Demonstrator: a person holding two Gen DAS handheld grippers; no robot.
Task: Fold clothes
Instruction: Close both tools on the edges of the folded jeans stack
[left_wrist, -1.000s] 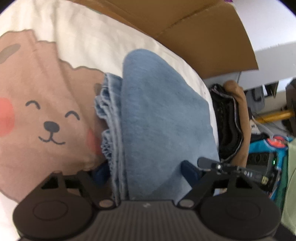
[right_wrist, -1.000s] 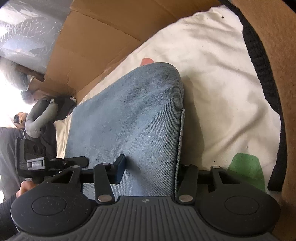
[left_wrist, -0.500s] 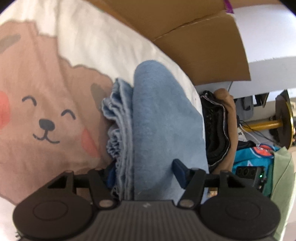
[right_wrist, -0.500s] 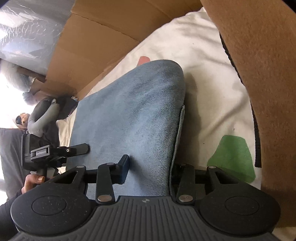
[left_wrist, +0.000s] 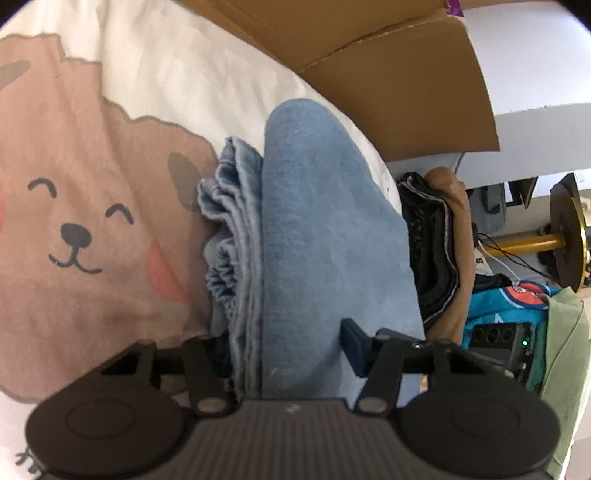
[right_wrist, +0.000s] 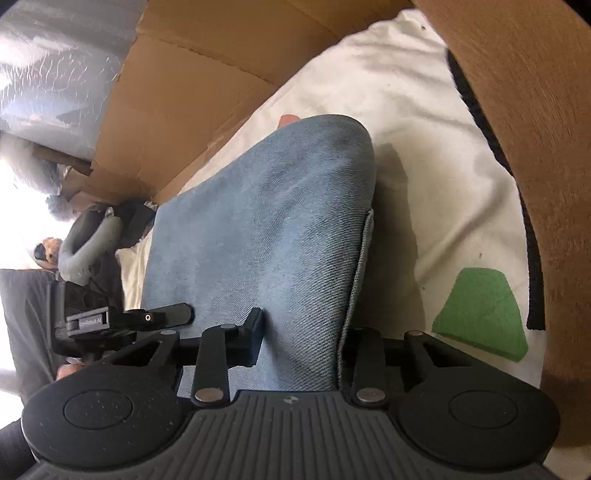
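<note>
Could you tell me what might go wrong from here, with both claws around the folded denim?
1. The left claw is closing on the folded denim garment beside its loose gathered edge; some layers may escape the grip and unfold.
2. The right claw is closing near the hem; a shallow bite could slip.
3. The bear-print sheet underneath might be pinched too.

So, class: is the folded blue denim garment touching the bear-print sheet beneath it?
Touching. The left wrist view shows the denim garment lying directly on the bear-print sheet, its gathered edge resting against the print with no gap.
</note>
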